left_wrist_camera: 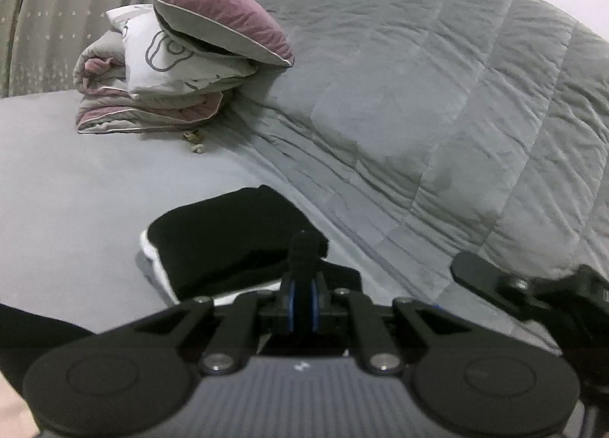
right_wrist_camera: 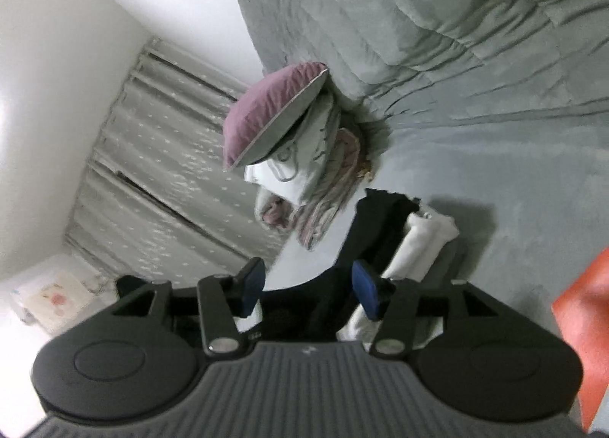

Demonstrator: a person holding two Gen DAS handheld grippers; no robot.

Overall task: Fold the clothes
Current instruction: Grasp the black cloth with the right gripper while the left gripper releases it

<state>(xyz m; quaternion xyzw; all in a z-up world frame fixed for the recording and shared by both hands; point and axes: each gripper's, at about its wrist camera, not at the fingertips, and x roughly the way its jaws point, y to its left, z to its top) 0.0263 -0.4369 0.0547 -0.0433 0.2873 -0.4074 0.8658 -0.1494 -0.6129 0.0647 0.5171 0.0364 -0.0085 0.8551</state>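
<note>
A: How far r we w/ the folding?

B: Pretty far, I think. There's a black cloth (left_wrist_camera: 236, 236) folded flat, right in front of my left gripper (left_wrist_camera: 304, 247). It sits on a white cloth (left_wrist_camera: 152, 259), so it's a small pile on the bed (left_wrist_camera: 76, 179).

A: Ur left fingers, holding it?

B: They're pinched tight together, tips just over the near edge of the black cloth. Can't tell if a bit of cloth is caught in them, it's all black there.

A: And the right one?

B: My right gripper (right_wrist_camera: 308, 285) is about half open. Blue pads (right_wrist_camera: 365, 285) stand apart, w/ the black cloth (right_wrist_camera: 380, 224) running up btw them, but they aren't squeezing it. The white cloth (right_wrist_camera: 426, 236) is just past my right pad.

A: So what's left?

B: I'd guess the black one is done or nearly done, maybe just needs a pat flat. There's an orange thing (right_wrist_camera: 586, 323) far off to the right of my right fingers. Could be next to fold, can't tell what it is.

A: Other stuff?

B: Pillows (left_wrist_camera: 213, 26) and a big grey quilt (left_wrist_camera: 456, 95) way ahead of my fingers. Not my job, I think.
</note>
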